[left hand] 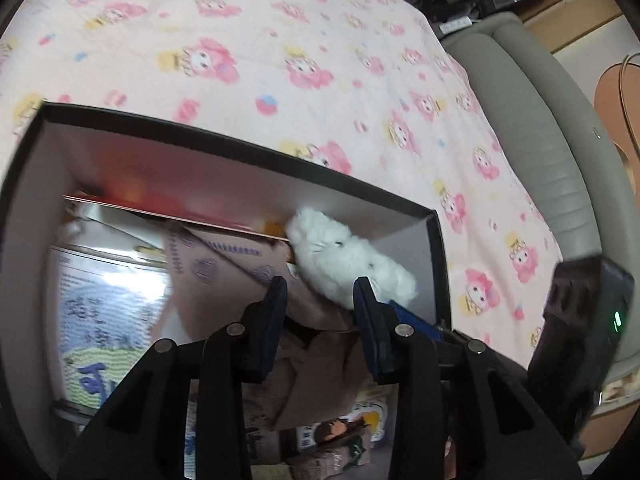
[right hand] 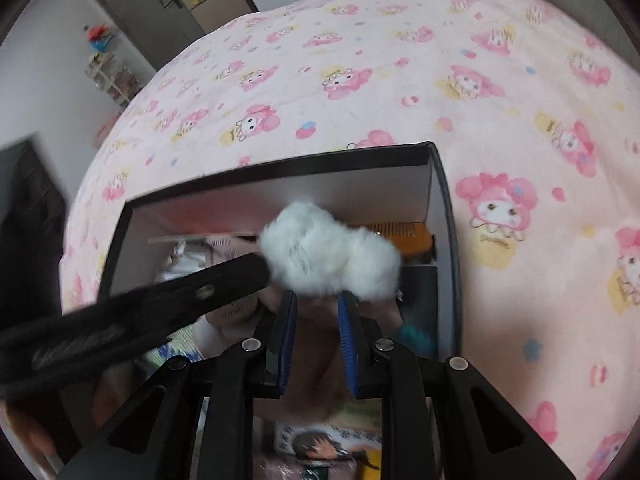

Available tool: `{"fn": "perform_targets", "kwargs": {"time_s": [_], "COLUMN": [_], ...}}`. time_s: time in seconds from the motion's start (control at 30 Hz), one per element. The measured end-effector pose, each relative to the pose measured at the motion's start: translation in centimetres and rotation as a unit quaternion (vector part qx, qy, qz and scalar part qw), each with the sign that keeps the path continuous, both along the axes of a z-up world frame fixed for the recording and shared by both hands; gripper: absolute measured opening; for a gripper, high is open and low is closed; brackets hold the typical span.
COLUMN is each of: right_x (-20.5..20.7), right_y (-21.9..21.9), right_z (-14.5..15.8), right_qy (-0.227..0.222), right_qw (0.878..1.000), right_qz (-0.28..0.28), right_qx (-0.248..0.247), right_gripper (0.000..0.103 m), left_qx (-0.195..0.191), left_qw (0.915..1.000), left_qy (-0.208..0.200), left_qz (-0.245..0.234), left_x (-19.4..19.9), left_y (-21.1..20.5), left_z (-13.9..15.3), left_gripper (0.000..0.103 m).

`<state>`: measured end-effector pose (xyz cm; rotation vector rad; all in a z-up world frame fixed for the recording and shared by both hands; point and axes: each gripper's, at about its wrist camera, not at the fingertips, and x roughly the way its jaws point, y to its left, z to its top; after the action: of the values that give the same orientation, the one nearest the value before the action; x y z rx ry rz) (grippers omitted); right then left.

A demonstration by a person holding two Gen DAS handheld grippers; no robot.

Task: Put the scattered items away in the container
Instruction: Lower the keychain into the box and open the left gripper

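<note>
A black box with white inner walls (left hand: 256, 168) (right hand: 360, 156) stands on the pink cartoon bedspread. It holds a white fluffy toy (left hand: 348, 260) (right hand: 332, 256), a tan patterned paper bag (left hand: 232, 276), printed packets and a red card. My left gripper (left hand: 320, 288) is open over the box, its fingers just below the toy, holding nothing. My right gripper (right hand: 316, 300) is open above the box, the toy just beyond its fingertips. The left gripper's black finger (right hand: 168, 300) crosses the right wrist view and reaches the toy.
The pink bedspread (left hand: 320, 60) (right hand: 520, 120) surrounds the box. A grey padded bed edge (left hand: 540, 120) runs along the right. A dark device with a green light (left hand: 588, 320) sits at the right. Cabinets (right hand: 160, 4) and a shelf (right hand: 112, 72) stand beyond the bed.
</note>
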<state>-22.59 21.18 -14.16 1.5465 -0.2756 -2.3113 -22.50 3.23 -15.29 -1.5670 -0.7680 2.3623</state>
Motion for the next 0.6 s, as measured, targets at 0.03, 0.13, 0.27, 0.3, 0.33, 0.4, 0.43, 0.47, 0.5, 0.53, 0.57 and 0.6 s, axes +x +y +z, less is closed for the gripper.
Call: {"fn": "perform_targets", "kwargs": {"time_s": [0.03, 0.13, 0.27, 0.3, 0.33, 0.4, 0.43, 0.47, 0.5, 0.53, 0.57, 0.6], "right_x": [-0.4, -1.5, -1.4, -1.2, -0.9, -0.4, -0.2, -0.1, -0.1, -0.1, -0.2, -0.2], "right_y": [0.0, 0.1, 0.6, 0.8, 1.0, 1.7, 2.1, 2.4, 2.7, 2.8, 2.8, 2.6], "right_z": [-0.2, -0.1, 0.3, 0.6, 0.9, 1.9, 2.3, 2.6, 2.8, 2.9, 2.8, 2.6], "right_qy": [-0.006, -0.003, 0.003, 0.005, 0.008, 0.022, 0.03, 0.036, 0.041, 0.044, 0.046, 0.043], "right_qw": [1.0, 1.0, 0.999, 0.999, 0.999, 0.999, 0.998, 0.997, 0.996, 0.995, 0.995, 0.996], "right_qz": [-0.001, -0.008, -0.01, -0.01, -0.012, -0.016, -0.02, -0.026, -0.034, -0.037, -0.038, -0.036], "right_qx": [-0.006, -0.01, -0.034, -0.037, -0.038, -0.046, -0.057, -0.066, -0.074, -0.076, -0.077, -0.075], "right_gripper": [0.018, 0.017, 0.017, 0.017, 0.017, 0.017, 0.017, 0.017, 0.017, 0.017, 0.017, 0.017], "left_qx": [-0.003, -0.002, -0.003, 0.004, 0.011, 0.025, 0.029, 0.036, 0.041, 0.045, 0.048, 0.048], "left_qw": [1.0, 0.9998, 0.9998, 0.9998, 0.9996, 0.9991, 0.9988, 0.9985, 0.9984, 0.9983, 0.9982, 0.9984], "left_qy": [-0.002, -0.02, -0.015, -0.01, -0.004, 0.012, 0.018, 0.026, 0.029, 0.031, 0.031, 0.028], "left_qz": [0.003, 0.004, 0.011, 0.018, 0.025, 0.033, 0.034, 0.03, 0.026, 0.023, 0.017, 0.011], "left_x": [-0.3, -0.2, -0.3, 0.0, 0.1, 0.2, 0.1, -0.1, -0.3, -0.5, -0.8, -1.1], "left_y": [-0.1, -0.5, -0.2, -0.5, -0.7, -1.3, -1.4, -1.4, -1.3, -1.1, -0.7, -0.3], "left_z": [-0.2, -1.0, -1.2, -1.0, -1.0, -0.4, -0.2, 0.1, 0.3, 0.4, 0.5, 0.4], "left_gripper": [0.034, 0.034, 0.034, 0.034, 0.034, 0.034, 0.034, 0.034, 0.034, 0.034, 0.034, 0.034]}}
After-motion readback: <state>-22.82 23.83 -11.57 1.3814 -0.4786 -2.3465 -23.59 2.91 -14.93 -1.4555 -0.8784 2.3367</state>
